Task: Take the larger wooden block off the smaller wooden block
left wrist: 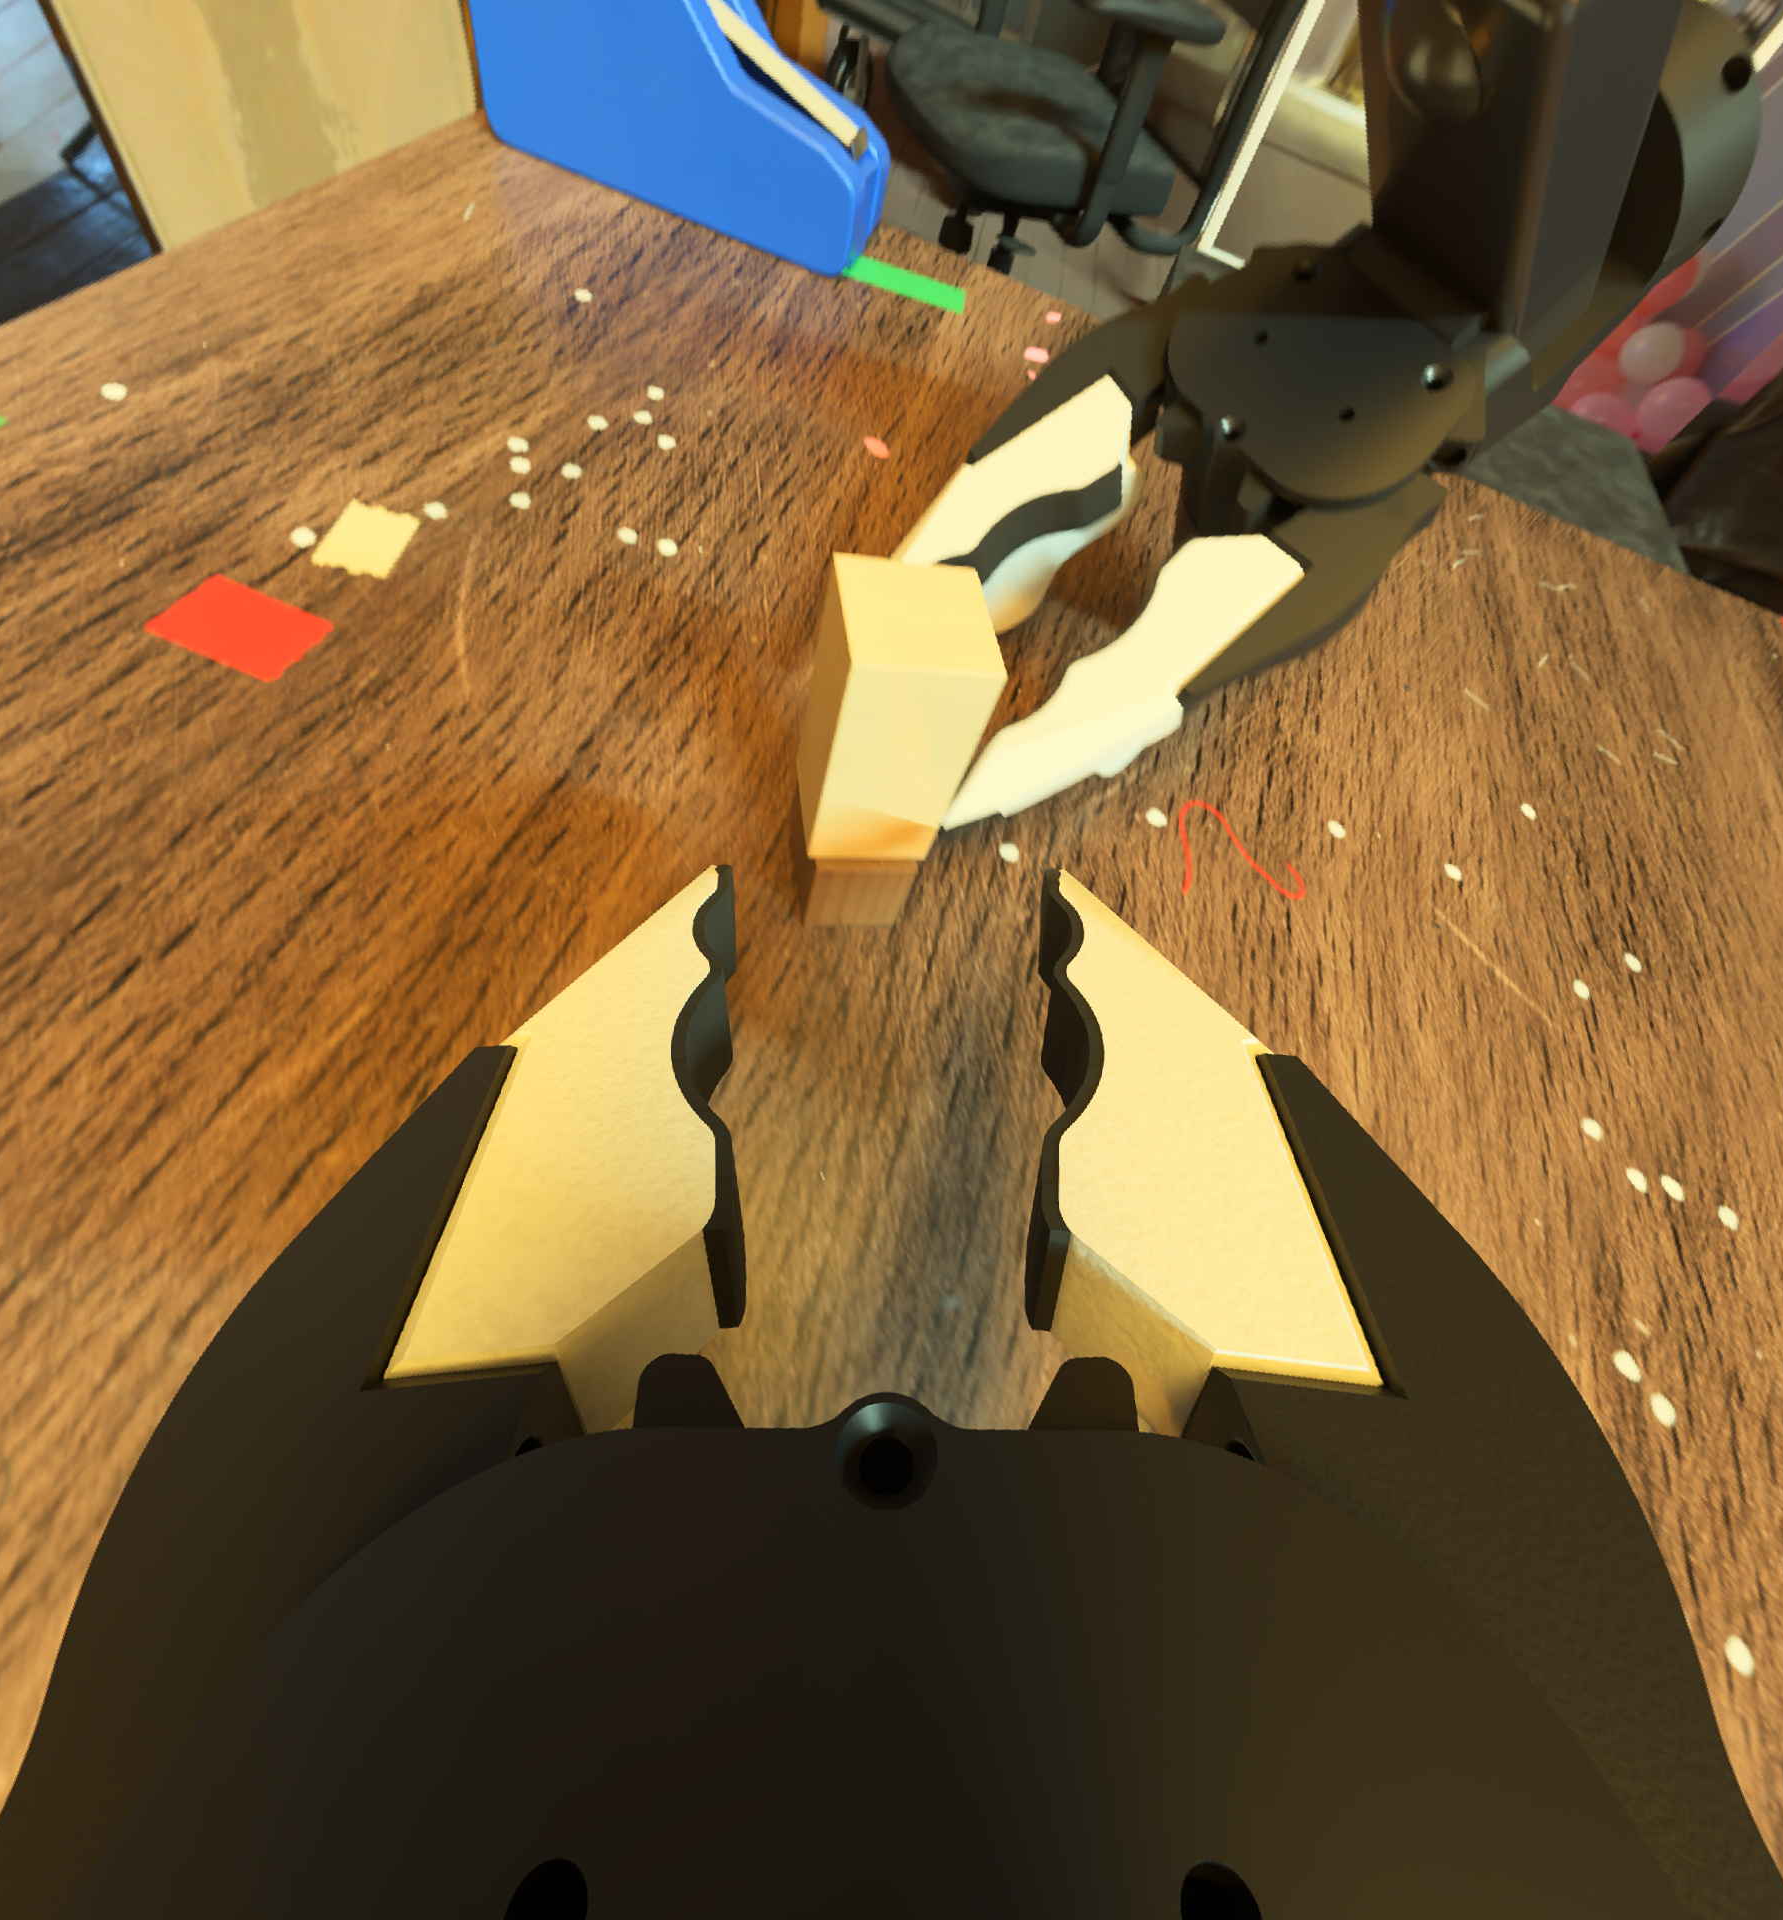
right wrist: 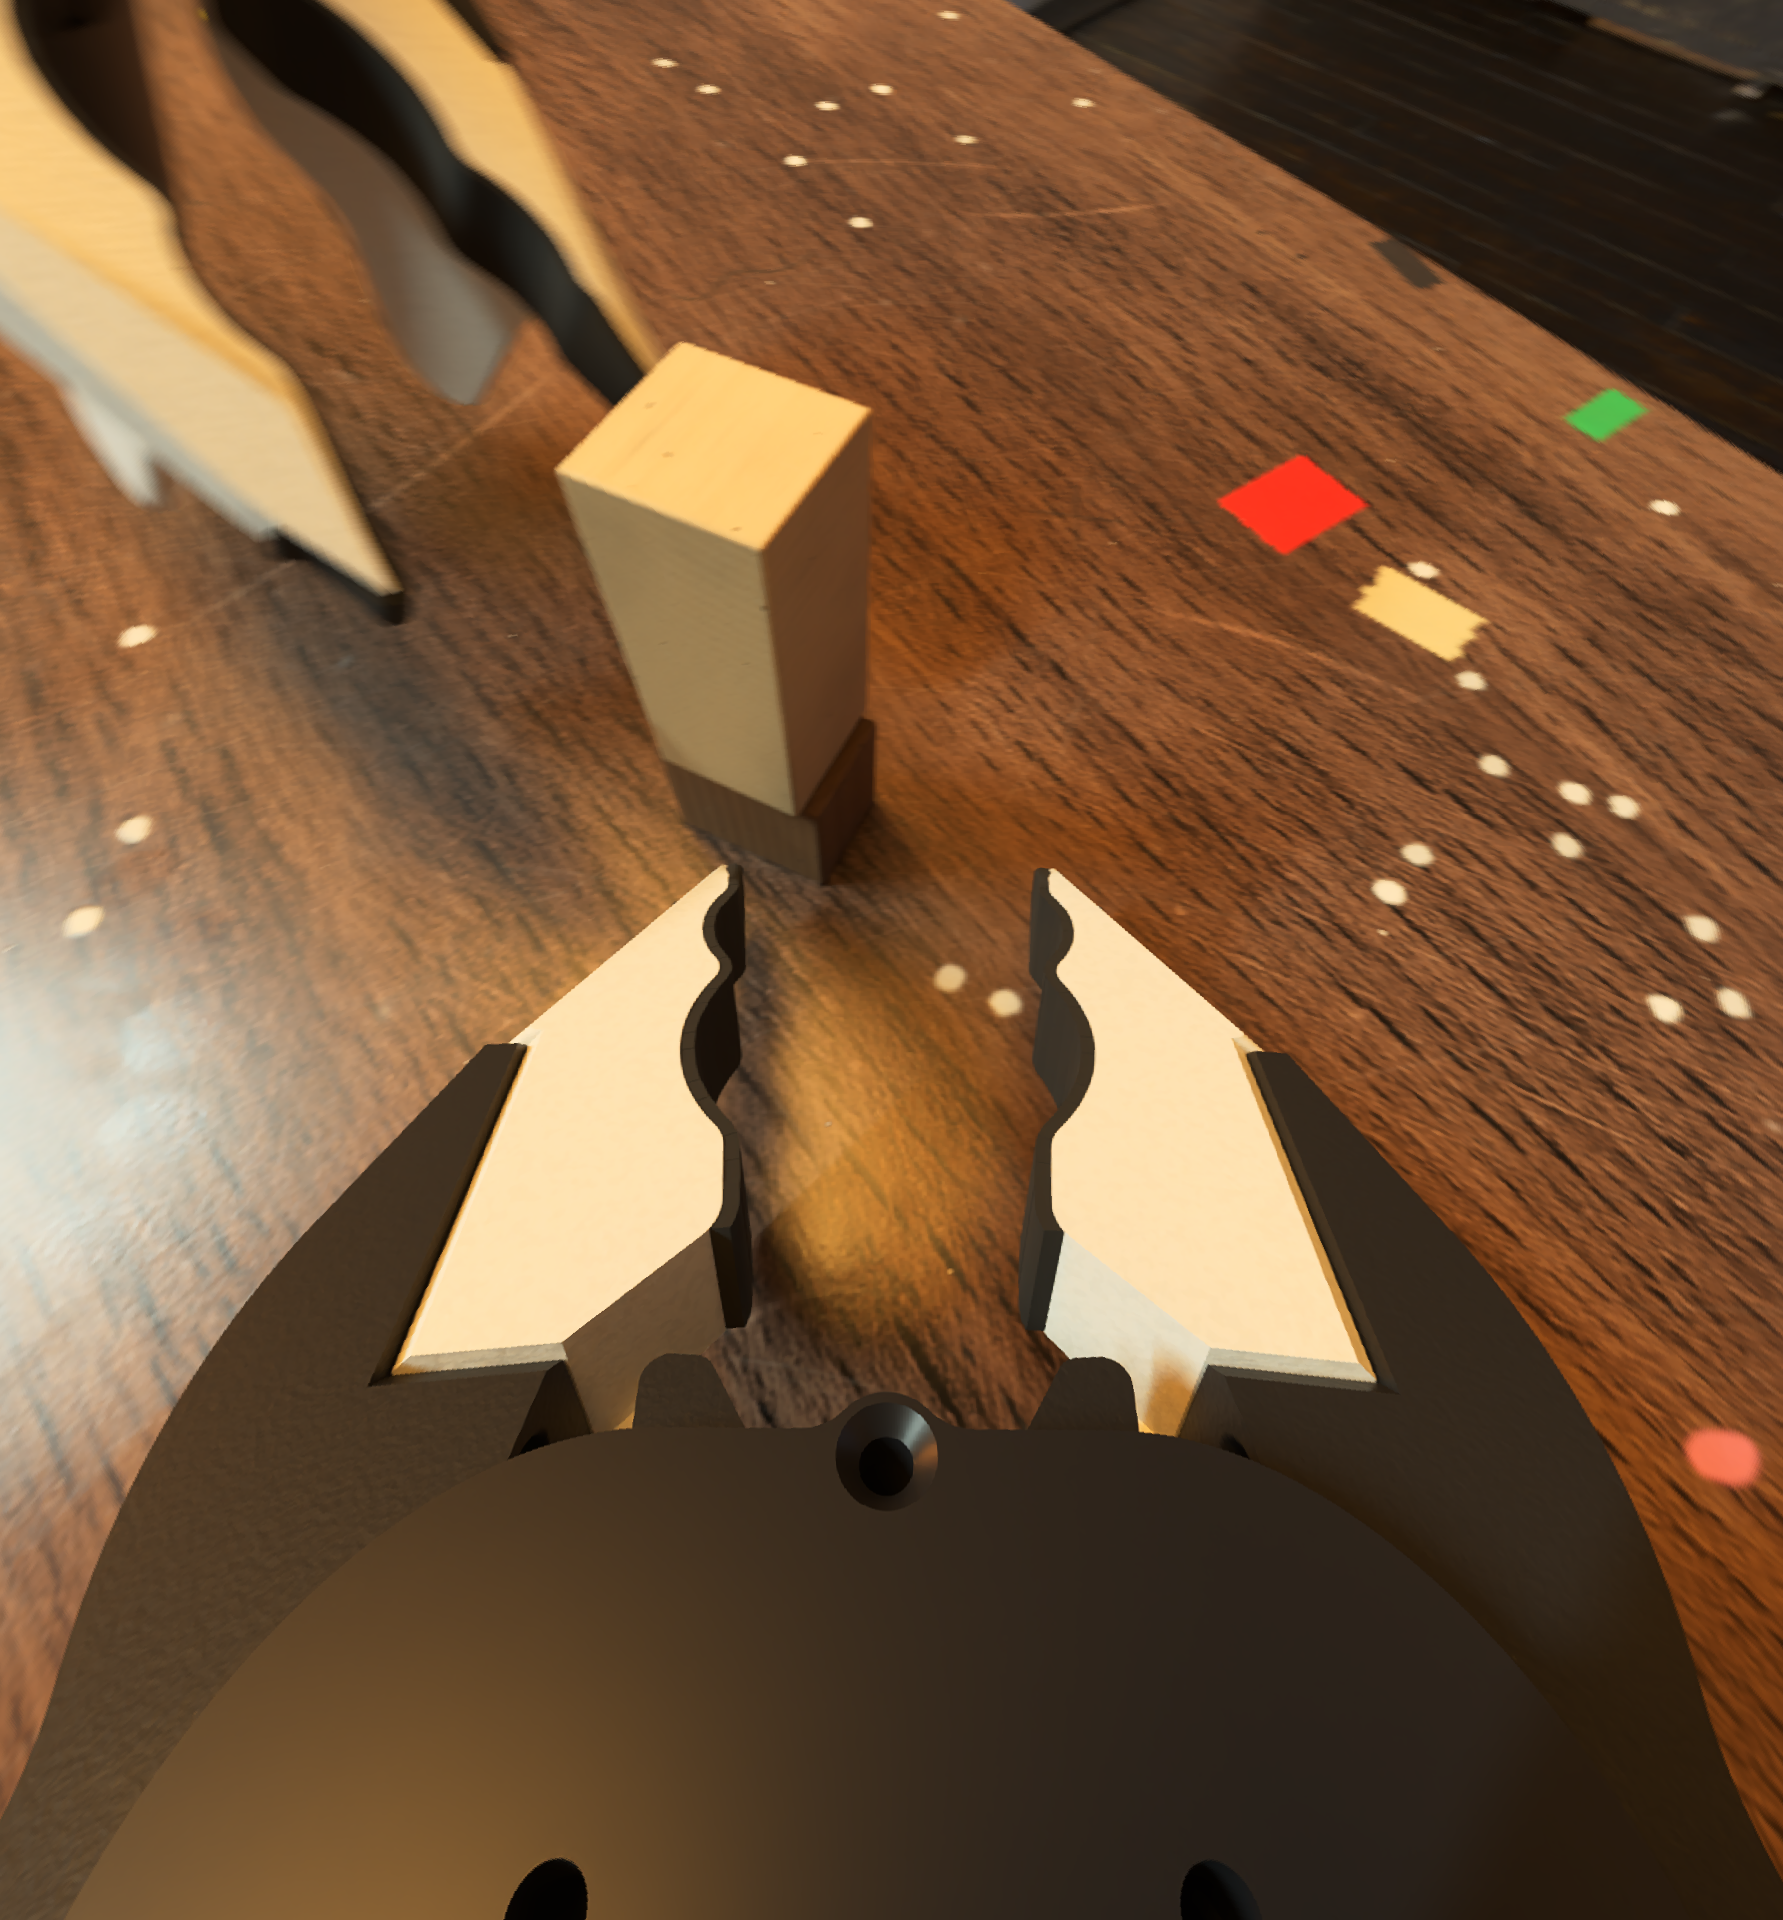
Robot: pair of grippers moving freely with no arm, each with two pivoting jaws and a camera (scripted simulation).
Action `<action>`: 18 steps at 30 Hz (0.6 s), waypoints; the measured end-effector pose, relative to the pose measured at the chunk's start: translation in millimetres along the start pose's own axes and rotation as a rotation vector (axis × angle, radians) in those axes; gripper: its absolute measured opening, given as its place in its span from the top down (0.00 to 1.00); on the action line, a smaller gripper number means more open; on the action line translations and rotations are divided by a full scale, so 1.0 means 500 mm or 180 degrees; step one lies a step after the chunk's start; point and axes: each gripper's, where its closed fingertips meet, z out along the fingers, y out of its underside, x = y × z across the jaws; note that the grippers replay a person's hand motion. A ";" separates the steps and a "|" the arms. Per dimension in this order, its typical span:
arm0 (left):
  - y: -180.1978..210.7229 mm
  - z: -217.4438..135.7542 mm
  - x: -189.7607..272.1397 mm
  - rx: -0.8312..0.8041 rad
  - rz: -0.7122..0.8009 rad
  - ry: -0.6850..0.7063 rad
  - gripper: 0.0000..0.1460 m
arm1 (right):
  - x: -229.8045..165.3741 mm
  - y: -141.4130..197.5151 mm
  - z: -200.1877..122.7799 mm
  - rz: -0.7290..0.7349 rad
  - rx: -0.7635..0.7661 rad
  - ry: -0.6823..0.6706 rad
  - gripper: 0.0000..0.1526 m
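The larger wooden block is pale and stands upright on the smaller, darker wooden block on the brown table. My left gripper is open and empty, its fingertips just short of the smaller block. My right gripper is open on the far right side of the stack, its fingers close beside the larger block. In the right wrist view the larger block stands on the smaller block just ahead of my open right gripper, slightly left of its gap. The left gripper shows at upper left, open.
A blue bin stands at the table's far edge, with an office chair beyond it. Flat red, tan and green patches, white dots and a thin red squiggle mark the tabletop.
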 end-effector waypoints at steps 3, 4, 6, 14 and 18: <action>0.034 -0.022 0.029 -0.0178 -0.0027 0.0033 0.60 | 0.025 0.000 0.004 -0.0025 -0.0086 0.0360 0.78; 0.048 -0.027 0.042 -0.0239 -0.0037 0.0067 0.60 | 0.030 0.004 0.007 -0.0052 -0.0153 0.0440 0.81; 0.064 -0.036 0.063 -0.0209 0.0042 0.0023 0.60 | 0.032 0.011 0.013 -0.0104 -0.0281 0.0506 0.82; 0.069 -0.043 0.101 -0.0160 0.0167 0.0085 0.59 | 0.019 -0.038 -0.058 0.0382 0.0407 0.0000 0.79; 0.057 -0.017 0.120 -0.0066 0.0005 0.0192 0.59 | -0.016 -0.033 -0.099 0.0478 0.0387 -0.0457 0.72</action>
